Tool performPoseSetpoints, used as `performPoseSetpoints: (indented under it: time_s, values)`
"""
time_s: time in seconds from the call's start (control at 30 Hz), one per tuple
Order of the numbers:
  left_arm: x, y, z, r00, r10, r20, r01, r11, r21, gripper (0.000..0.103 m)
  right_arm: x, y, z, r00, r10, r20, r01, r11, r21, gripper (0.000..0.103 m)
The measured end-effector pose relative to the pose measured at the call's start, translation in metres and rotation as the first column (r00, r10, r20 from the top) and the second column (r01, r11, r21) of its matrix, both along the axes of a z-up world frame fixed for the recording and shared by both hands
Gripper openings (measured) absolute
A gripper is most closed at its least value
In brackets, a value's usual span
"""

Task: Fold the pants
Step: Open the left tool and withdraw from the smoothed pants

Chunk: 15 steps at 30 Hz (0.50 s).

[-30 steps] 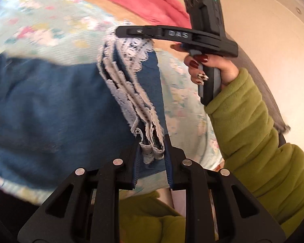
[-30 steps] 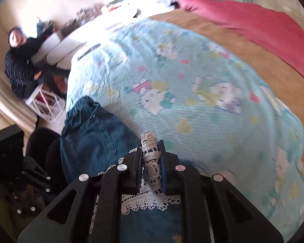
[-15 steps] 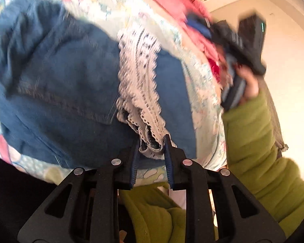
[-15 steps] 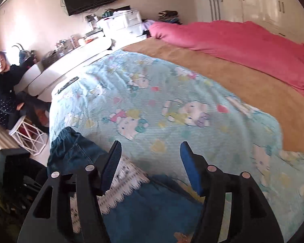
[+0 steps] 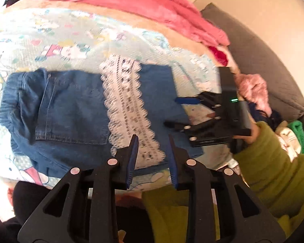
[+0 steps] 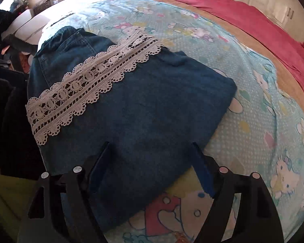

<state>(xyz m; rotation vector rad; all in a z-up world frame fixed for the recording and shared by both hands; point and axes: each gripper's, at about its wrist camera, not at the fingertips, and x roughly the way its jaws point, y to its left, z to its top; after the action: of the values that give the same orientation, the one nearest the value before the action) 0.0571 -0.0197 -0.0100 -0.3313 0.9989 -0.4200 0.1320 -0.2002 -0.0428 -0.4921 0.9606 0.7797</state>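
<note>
Left wrist view: denim pants [image 5: 71, 109] lie folded on the cartoon-cat bedspread [image 5: 71, 34], legs doubled back over the seat. White lace hem band [image 5: 129, 109] runs across the denim, roughly midway along the fold. Waistband end sits on the far side of the lace from the fold edge; a seam and back pocket show there.

Left hand-held gripper [image 5: 153, 158] hovers over the near end of the lace, jaws opening, a modest gap between the blue pads. Lace shows through the gap, but no pad presses on it; nothing clamped.

Right hand-held gripper [image 5: 176, 111], seen from the left wrist, hangs over the fold-edge side of the pants, beyond the lace. A green light glows on its body. Any lettering on its black housing is too blurred to read. An olive-green sleeve [image 5: 273, 162] carries it.

Right wrist view: right hand-held gripper [image 6: 152, 162] has jaws set wide and still opening, fingers straddling plain denim on the fold side of the lace [image 6: 87, 81]. Pads are not closed on cloth; whether the tips touch the pants [image 6: 152, 101] cannot be told.

Pink blanket [image 6: 243, 14] lies past the bedspread [image 6: 243, 111], well apart from the lace. No brand or writing can be read on the pants or bedding.
</note>
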Motion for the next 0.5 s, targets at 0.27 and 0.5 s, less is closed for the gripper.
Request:
performPoseSetpoints:
  time_s: [0.27,0.5]
  values:
    - [0.016,-0.006,0.000,0.999,-0.041,0.030,0.036,0.988,0.153,0.040,-0.048,-0.031,0.049,0.991,-0.059,0.116,0.038,0.984,0.175,0.076]
    - [0.029,-0.026,-0.021,0.995,-0.094,0.015,0.085,0.953,0.291,0.043,-0.074,-0.026,0.037,0.997,-0.041,0.071,0.027,0.982,0.185,0.075]
